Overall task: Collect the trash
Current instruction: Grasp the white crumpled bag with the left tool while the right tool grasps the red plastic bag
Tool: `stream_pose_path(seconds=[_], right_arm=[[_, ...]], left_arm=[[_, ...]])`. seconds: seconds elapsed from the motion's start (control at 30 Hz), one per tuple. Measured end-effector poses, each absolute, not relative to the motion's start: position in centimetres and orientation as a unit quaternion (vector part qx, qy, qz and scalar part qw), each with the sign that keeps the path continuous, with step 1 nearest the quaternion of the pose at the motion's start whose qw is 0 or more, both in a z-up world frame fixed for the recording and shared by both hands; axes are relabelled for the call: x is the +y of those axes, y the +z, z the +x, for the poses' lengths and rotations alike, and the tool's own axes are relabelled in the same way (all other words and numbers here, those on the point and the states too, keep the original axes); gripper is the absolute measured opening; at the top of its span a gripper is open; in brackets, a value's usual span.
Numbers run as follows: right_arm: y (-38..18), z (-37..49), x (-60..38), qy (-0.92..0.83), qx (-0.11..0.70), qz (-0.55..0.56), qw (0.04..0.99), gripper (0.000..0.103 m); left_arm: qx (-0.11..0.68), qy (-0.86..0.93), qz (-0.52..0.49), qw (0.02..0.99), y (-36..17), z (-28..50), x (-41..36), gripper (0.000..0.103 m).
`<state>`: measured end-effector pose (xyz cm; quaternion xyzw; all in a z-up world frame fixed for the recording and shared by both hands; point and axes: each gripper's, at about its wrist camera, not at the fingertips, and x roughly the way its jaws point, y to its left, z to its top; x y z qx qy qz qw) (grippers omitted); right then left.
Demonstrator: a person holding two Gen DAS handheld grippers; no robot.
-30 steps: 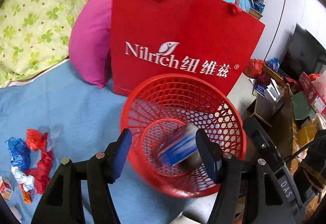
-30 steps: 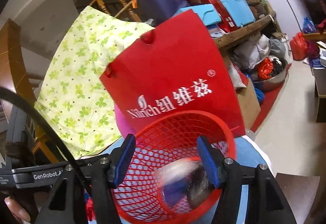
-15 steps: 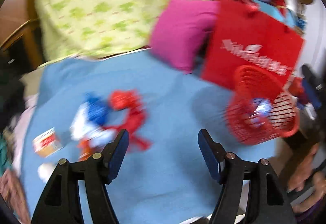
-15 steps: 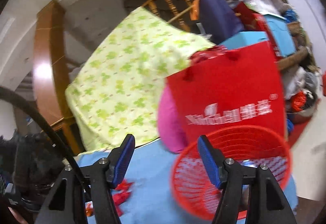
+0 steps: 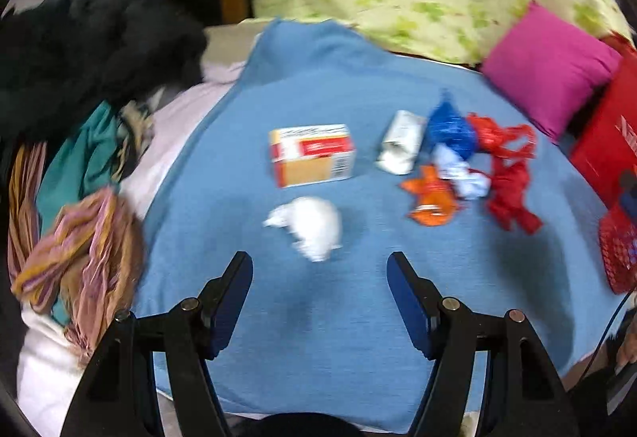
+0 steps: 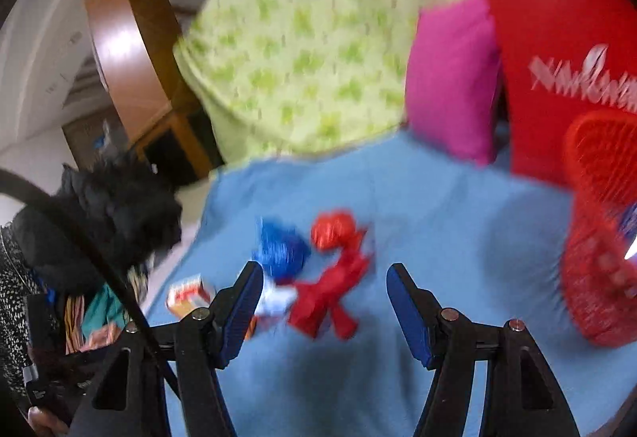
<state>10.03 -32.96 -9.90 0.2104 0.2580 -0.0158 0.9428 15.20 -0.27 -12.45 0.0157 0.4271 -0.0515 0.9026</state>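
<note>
Trash: crumpled white paper wad (image 5: 308,228), red-and-white carton (image 5: 312,154), bright wrappers (image 5: 469,166); both grippers' fingers open, empty.

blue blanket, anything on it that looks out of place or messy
Yes: litter lies scattered on the blue blanket. A crumpled white tissue sits nearest the left gripper, a small red and white carton beyond it, and a heap of blue, orange and red wrappers to the right. None is in the red basket.

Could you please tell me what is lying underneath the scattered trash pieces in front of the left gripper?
A blue blanket lies under the white crumpled paper, the small carton and the wrappers. What the blanket covers cannot be seen.
</note>
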Motion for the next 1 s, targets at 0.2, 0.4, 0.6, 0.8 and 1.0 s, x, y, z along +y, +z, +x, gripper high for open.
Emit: stream_pose_path(seconds=[0.2, 0.4, 0.6, 0.8, 1.0], right_arm=[[-14.5, 15.2, -33.6, 0.001, 0.329, 0.290, 0.899, 0.068], [-17.1, 18.7, -33.6, 0.004, 0.360, 0.344, 0.867, 0.068], [-19.0, 21.8, -34.1, -0.002, 0.364, 0.397, 0.843, 0.068], [-21.0, 23.9, -34.6, -0.021, 0.388, 0.428, 0.816, 0.054], [-20.6, 24.1, -34.7, -0.023, 0.391, 0.406, 0.825, 0.036]], left_arm=[[0.442, -0.043, -0.020, 0.896, -14.0, 16.7, 2.3, 0.071], [0.457, -0.050, -0.042, 0.887, -15.2, 19.3, 2.5, 0.071], [0.467, -0.064, -0.059, 0.880, -16.4, 22.0, 0.9, 0.071], [0.492, -0.065, -0.087, 0.864, -18.4, 24.0, 0.7, 0.052], [0.499, -0.071, -0.102, 0.858, -19.0, 24.0, 0.7, 0.029]])
